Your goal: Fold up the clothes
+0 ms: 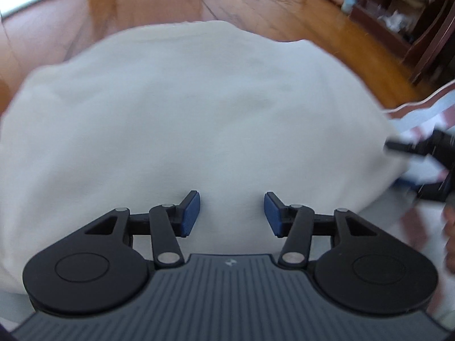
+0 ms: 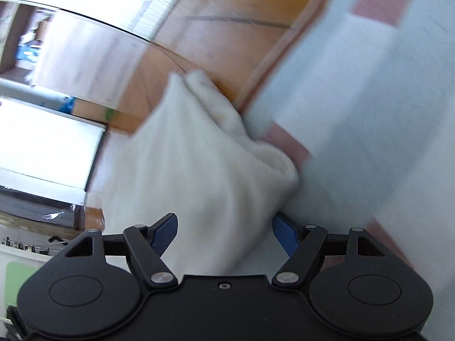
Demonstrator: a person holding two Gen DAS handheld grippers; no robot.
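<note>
Wooden floor [image 1: 159, 8] fills background, 12 o'clock. Patterned pale mat [image 2: 355, 113] at 2 o'clock in right view. White garment [image 1: 182, 119] spread wide, centre of left view, edge overlapping mat. Left hand-held gripper [image 1: 231, 213] part-open above cloth, gripping nothing. Right hand-held gripper [image 2: 224, 233] jaws spread wide, garment fold [image 2: 204, 156] between pads, unpinched.

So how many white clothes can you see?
1: a white garment spread below the left claw; the right-wrist view shows its bunched end. More may be hidden.
</note>
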